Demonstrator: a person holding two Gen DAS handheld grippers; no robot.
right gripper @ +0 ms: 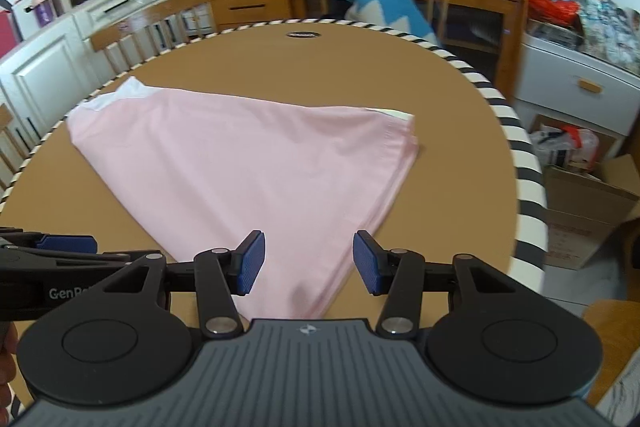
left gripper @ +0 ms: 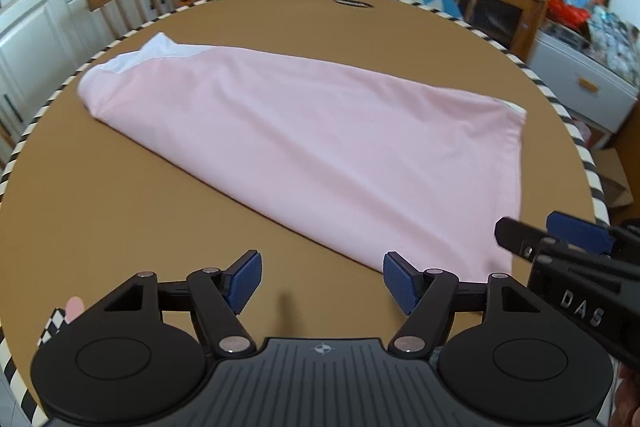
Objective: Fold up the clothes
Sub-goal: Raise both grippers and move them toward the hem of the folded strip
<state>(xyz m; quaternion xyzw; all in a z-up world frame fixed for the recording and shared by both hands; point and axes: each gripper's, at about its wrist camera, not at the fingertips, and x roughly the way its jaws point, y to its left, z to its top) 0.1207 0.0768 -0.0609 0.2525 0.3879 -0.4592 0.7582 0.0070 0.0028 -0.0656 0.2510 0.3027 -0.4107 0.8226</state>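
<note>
Pink garment (left gripper: 304, 131) folded flat on brown surface (left gripper: 120, 195), white lining peeking at far corner. Left gripper (left gripper: 322, 281) and right gripper (right gripper: 309, 263) fingers spread, empty.

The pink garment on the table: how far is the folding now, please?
Done: the pink garment already lies folded over itself on the round table, a white part showing at its far end. In hand: nothing; the left gripper and the right gripper hover with jaws open and empty. Left: it is still a large shape, so further folds probably remain.

Matt pink cloth garment (left gripper: 304, 147)
</note>
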